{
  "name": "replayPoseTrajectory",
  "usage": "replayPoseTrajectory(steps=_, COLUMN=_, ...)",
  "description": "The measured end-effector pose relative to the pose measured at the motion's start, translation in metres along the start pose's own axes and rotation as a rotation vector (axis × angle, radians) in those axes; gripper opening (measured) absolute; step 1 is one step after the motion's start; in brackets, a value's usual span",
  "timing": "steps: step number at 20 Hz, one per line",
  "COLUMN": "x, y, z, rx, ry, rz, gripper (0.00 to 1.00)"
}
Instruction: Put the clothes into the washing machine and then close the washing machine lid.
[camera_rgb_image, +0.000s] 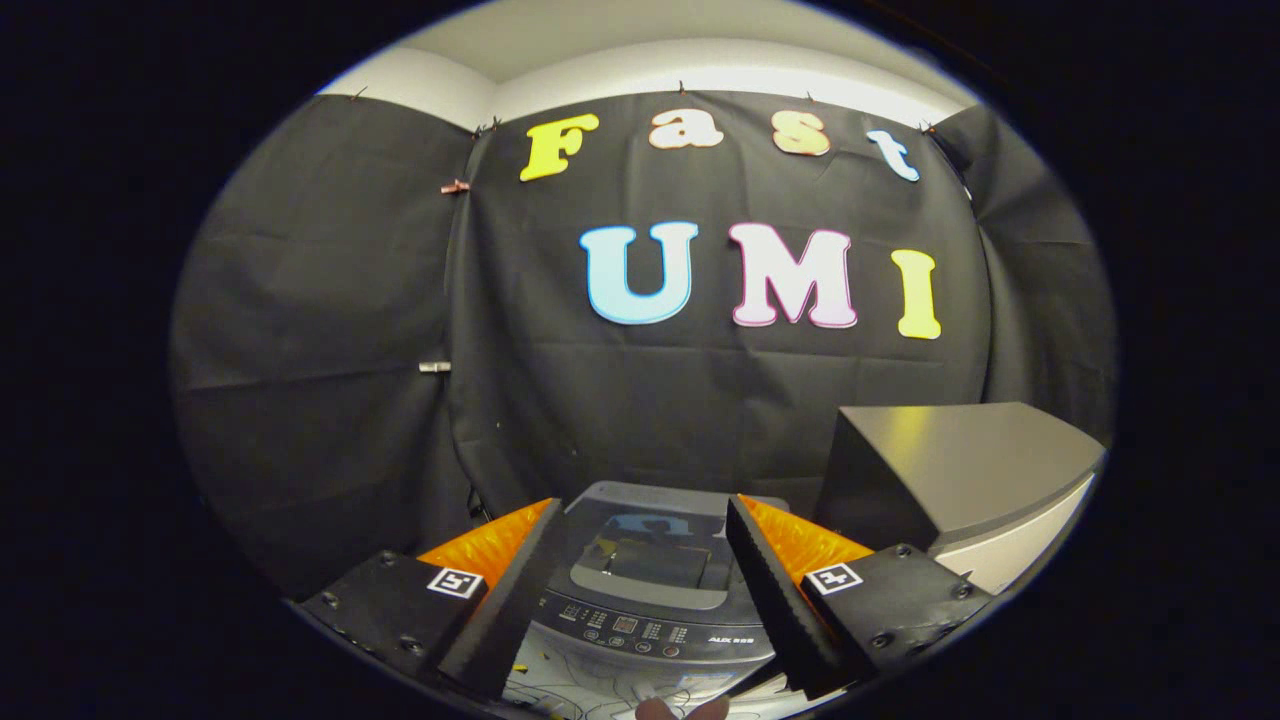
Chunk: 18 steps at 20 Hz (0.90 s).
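The gripper (640, 590) has its fingers spread wide and empty, framing the small grey top-loading washing machine (650, 590) just ahead and below. Its dark lid (655, 555) looks closed or nearly so, though I cannot tell for sure. No clothes lie between the fingers, so a descent now risks pinching nothing. To its right, the grey box (950, 470) could snag a swing.

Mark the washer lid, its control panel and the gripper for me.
washing machine lid (655, 560): gripper view, middle of the closed lid.
control panel (640, 630): gripper view, button strip.
gripper (640, 540): gripper view, midway between the open, empty fingertips.
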<state>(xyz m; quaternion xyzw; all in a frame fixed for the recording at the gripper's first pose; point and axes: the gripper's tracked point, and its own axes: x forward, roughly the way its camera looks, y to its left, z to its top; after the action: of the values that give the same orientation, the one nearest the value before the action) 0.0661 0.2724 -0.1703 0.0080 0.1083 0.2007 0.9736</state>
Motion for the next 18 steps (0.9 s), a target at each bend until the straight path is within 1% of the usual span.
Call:
replayPoseTrajectory(steps=4, x=-0.028, y=-0.014, z=0.034, rx=0.02, ry=-0.045, rz=-0.002, gripper=1.0)
replayPoseTrajectory(steps=8, x=-0.049, y=-0.036, z=0.064, rx=0.013, ry=-0.082, rz=-0.032, gripper=1.0)
replayPoseTrajectory(steps=14, x=-0.081, y=-0.083, z=0.104, rx=0.07, ry=-0.122, rz=-0.102, gripper=1.0)
replayPoseTrajectory(steps=18, x=-0.105, y=-0.116, z=0.121, rx=0.065, ry=-0.165, rz=-0.156, gripper=1.0)
